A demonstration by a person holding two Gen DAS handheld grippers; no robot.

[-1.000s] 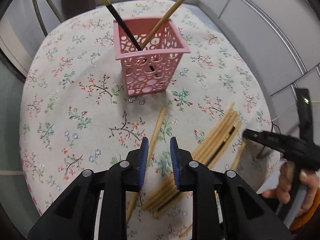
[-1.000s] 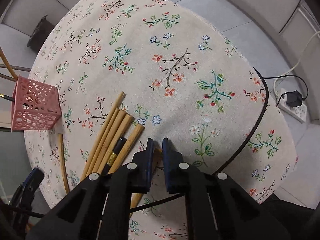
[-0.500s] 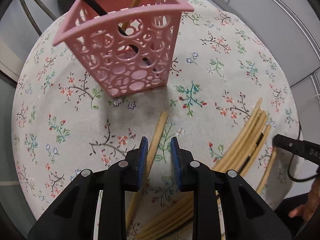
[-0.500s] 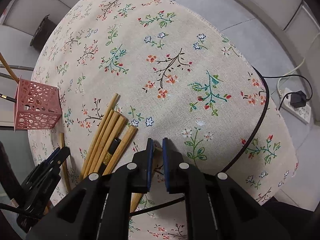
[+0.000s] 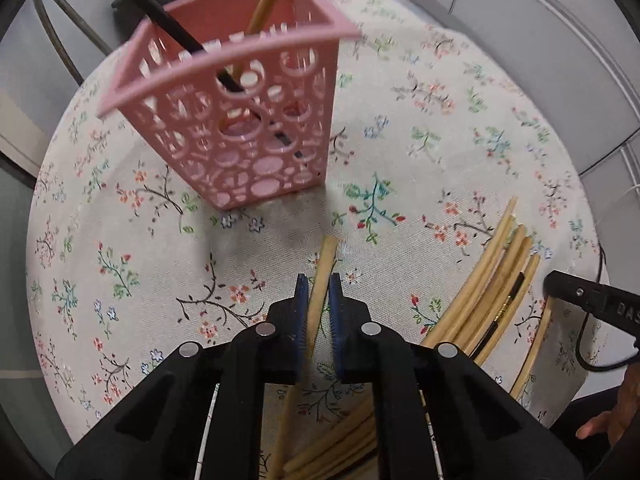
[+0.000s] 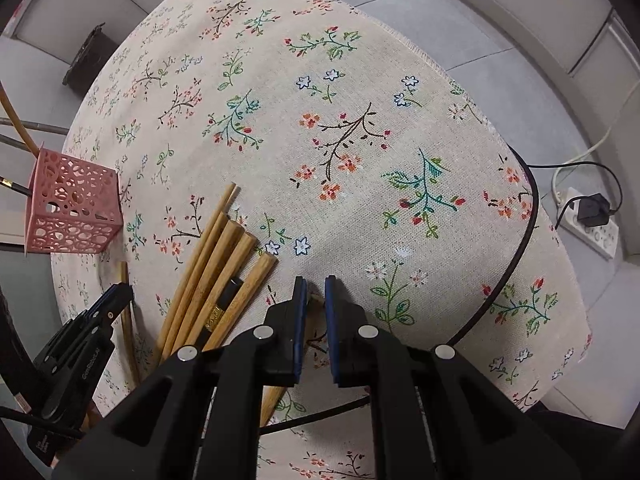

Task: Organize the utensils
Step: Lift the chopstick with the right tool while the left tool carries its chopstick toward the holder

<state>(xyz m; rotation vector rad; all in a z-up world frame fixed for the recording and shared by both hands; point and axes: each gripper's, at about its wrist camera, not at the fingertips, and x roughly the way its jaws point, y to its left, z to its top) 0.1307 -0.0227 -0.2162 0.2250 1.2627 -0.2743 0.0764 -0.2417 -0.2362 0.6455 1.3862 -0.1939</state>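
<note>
While pointing steeply down near the pink perforated plastic basket [image 5: 244, 120], pinching a loose pale bamboo chopstick [image 5: 320, 280] between left jaws; right jaws sitting pressed together.

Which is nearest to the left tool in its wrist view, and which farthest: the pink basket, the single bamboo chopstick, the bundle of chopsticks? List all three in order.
1. Single bamboo chopstick: between the left tool's pads.
2. Bundle of chopsticks: lying to the right.
3. Pink basket: beyond, upper left.
</note>
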